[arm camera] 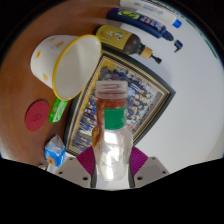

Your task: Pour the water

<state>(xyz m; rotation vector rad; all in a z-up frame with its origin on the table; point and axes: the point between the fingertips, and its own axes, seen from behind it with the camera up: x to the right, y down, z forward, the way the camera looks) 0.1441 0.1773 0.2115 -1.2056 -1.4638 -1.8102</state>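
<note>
One clear plastic bottle with an orange cap and green label point(112, 125) is being clenched upright between the jaws of the gripper point(113, 168), its long axis pointing away. One tilted yellow-rimmed white cup point(65, 62) is being seen beyond it, above the desk point(195, 110).

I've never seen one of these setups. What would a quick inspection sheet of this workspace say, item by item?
Surface: white table with a round wooden board on it.
Job's things: clear bottle with orange cap and green label, between the jaws; cream cup tipped on its side, mouth toward the bottle.
Clutter: framed picture lying flat; dark bottle; blue pens; red disc; small blue-and-white carton.
Grippers: gripper, pink pads closed on the clear bottle.
Cables: nothing seen.
Surroundings: nothing seen.
</note>
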